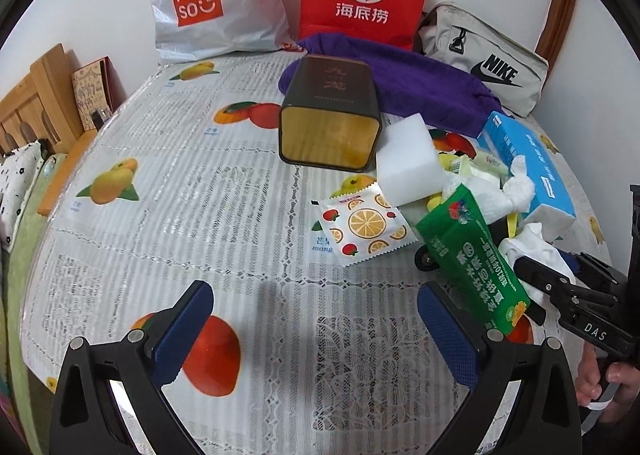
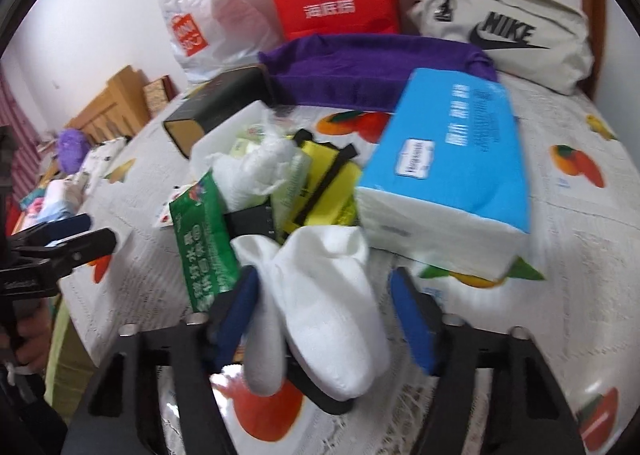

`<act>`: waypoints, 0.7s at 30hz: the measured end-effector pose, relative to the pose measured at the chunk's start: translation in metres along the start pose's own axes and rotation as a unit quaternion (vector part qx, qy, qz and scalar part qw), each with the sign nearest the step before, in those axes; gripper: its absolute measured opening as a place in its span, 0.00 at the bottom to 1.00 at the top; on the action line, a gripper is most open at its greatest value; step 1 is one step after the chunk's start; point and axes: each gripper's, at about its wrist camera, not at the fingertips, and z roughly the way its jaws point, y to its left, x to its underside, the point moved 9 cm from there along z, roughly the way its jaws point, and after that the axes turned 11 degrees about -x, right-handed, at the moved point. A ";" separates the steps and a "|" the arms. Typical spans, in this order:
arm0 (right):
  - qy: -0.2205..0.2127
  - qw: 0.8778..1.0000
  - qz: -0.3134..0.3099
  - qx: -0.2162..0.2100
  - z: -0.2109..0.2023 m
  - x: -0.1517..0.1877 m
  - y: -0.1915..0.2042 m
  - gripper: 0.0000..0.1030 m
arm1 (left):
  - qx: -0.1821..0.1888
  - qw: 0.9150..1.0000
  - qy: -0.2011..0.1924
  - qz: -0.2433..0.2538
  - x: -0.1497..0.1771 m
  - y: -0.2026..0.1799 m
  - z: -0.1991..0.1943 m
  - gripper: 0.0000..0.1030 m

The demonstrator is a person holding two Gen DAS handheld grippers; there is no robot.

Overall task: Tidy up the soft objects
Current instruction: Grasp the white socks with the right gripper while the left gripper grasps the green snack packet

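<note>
Left wrist view: my left hand-held gripper (image 1: 316, 331) stands wide and empty over bare worktop (image 1: 240, 215) near its front edge; the clutter lies toward the right edge, nearer my right hand.

Right wrist view: white socks (image 2: 320, 295) lie between the fingers of my right hand-held gripper (image 2: 328, 315), long axis running along them. The jaws are partly closed; the right pad (image 2: 412, 323) stands clear, so no firm grip yet. A tissue pack (image 2: 452, 159) sits just beyond.

Both wrist views angle down, close over table (image 1: 248, 215); share purple towel (image 1: 420, 83).
</note>
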 end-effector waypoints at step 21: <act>-0.049 0.999 0.004 0.010 -0.060 -0.003 -0.015 0.28 | 0.106 0.992 0.060 0.017 0.009 -0.092 0.013 0.99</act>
